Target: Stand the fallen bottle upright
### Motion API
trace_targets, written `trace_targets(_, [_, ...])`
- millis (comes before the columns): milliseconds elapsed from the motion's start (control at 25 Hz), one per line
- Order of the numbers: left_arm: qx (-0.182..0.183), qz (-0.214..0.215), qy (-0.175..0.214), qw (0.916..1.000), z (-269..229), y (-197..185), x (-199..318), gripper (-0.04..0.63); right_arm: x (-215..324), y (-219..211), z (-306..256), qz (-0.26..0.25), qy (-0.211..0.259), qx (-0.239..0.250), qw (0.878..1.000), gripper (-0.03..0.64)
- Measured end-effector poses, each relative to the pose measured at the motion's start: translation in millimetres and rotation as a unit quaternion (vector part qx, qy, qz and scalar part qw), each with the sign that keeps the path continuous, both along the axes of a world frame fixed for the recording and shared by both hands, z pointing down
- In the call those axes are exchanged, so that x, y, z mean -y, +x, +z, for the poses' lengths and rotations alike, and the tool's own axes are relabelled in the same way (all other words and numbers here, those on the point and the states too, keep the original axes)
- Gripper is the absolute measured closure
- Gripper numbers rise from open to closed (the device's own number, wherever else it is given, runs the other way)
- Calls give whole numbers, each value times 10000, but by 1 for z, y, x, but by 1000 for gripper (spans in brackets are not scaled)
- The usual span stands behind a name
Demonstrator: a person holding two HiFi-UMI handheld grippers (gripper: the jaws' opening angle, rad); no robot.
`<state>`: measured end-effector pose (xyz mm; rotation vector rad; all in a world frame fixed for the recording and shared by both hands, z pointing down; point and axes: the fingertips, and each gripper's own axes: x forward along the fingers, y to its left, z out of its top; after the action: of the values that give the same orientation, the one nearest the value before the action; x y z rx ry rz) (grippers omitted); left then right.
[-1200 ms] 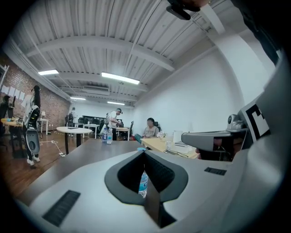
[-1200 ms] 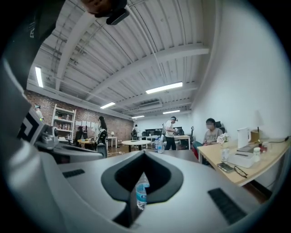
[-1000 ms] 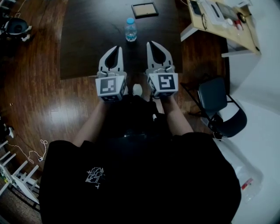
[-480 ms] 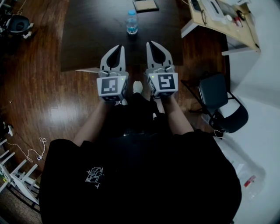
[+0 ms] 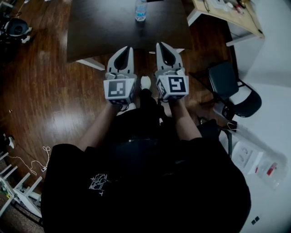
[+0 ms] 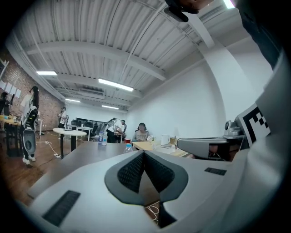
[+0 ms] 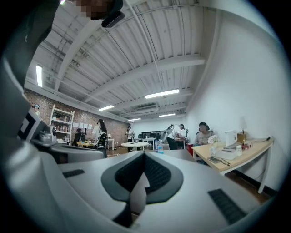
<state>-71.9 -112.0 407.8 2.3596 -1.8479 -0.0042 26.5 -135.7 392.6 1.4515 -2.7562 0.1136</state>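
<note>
You are holding the left gripper (image 5: 128,48) and the right gripper (image 5: 159,44) side by side in front of your body, both pointing level toward the dark table (image 5: 100,32). Each one's jaws are pressing fully together with nothing between them. The bottle (image 5: 140,11) is standing upright on that table, well ahead of both tips and touching neither, partly cut off by the top edge of the head view, while a black chair (image 5: 232,91) is sitting on the wooden floor (image 5: 41,91) to your right.
</note>
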Motion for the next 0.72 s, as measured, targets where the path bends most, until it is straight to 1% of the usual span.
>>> trace_targets(160, [-20, 187, -11, 9998, -1, 5, -47, 595, -53, 12, 0, 243, 0, -10, 9997, 598])
trace_targets(320, [-61, 331, -46, 9994, -3, 19, -82, 595, -89, 29, -6, 459, 65, 32, 9989, 598])
trace_targets(560, [-90, 477, -18, 9988, -8, 31, -108, 595, -121, 39, -9, 508, 190, -154, 9984, 598])
trace_targets(720, [-79, 509, 20, 9987, -14, 46, -119, 595, -136, 52, -14, 485, 208, -85, 9986, 598])
